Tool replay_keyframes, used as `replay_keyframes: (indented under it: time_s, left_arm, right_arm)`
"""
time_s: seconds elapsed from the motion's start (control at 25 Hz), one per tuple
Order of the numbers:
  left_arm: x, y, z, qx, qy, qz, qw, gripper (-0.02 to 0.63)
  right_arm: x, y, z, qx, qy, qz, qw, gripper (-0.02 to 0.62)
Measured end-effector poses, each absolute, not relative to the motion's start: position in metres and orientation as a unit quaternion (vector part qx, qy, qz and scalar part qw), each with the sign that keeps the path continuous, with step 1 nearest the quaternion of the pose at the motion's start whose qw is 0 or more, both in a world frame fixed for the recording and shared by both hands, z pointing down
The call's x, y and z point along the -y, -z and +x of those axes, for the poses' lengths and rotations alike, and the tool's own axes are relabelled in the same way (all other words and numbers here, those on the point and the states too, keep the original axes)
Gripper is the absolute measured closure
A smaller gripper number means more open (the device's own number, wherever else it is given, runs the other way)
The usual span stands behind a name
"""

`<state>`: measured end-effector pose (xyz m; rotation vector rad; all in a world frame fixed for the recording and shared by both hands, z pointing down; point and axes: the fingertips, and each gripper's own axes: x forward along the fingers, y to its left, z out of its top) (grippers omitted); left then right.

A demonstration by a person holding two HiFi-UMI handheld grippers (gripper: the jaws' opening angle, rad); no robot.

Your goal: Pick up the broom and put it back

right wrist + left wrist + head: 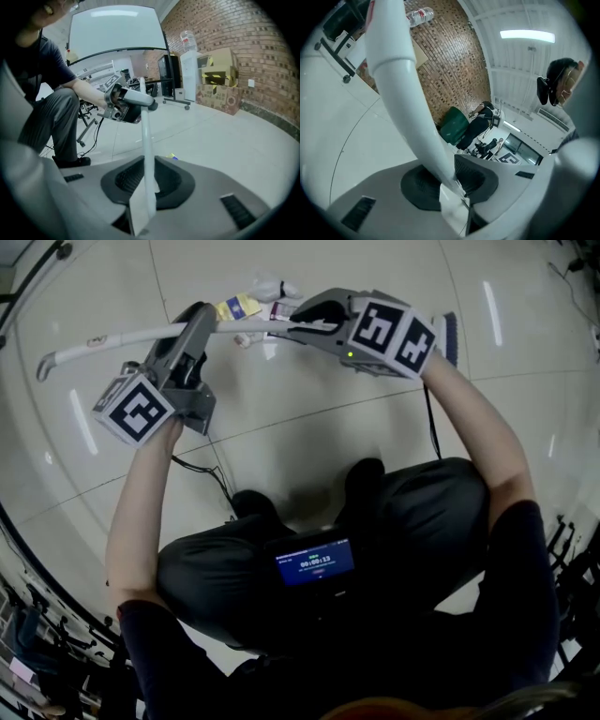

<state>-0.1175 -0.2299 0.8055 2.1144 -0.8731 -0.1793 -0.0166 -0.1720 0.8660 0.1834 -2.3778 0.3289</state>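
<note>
- The long white plastic broom [141,334] is up off the pale glossy tiled floor [328,418], carried in front of the crouching person's knees; its round handle [94,340] runs across the head view, close to level, with the hooked end [45,364] out at the left.
- The left gripper [199,322] is clamped across the handle not far from that hooked end; in the left gripper view the handle [401,89] passes straight between the dark pads, which press on it from both sides.
- The right gripper [307,320] pinches the same handle further along to the right; its own view shows the handle [146,140] squeezed between its pads and running away to the left gripper [124,101] at the far end.
- So the long axis lies from hand to hand, with both grips on one line and well apart; the left is nearer the hooked end, the right nearer the other end (a dark blue edge [451,334] past its marker cube may be the brush head; I cannot tell).
- As I judge it, putting the broom back means swinging that level axis upright, so one hand would rise while the other acts as pivot; the place where it belongs shows in no view.
</note>
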Motion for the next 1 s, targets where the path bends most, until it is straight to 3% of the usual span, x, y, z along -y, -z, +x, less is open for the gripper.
replay_keyframes:
  time_s: [0.16, 0.44, 0.64, 1.0]
  left_arm:
    - [0.230, -0.801, -0.114, 0.335, 0.073, 0.846, 0.409, 0.529]
    - [0.238, -0.797, -0.111, 0.339, 0.075, 0.848, 0.400, 0.528]
    - [0.240, -0.786, -0.107, 0.366, 0.072, 0.830, 0.415, 0.529]
    - [0.209, -0.706, -0.072, 0.355, 0.020, 0.850, 0.388, 0.535]
  right_arm:
    - [0.173, -0.874, -0.022, 0.913, -0.091, 0.074, 0.390, 0.463]
    - [0.179, -0.881, -0.028, 0.900, -0.061, 0.078, 0.424, 0.485]
    - [0.183, -0.871, -0.027, 0.895, -0.121, 0.127, 0.411, 0.460]
    - [0.165, -0.800, -0.004, 0.878, -0.146, 0.198, 0.410, 0.453]
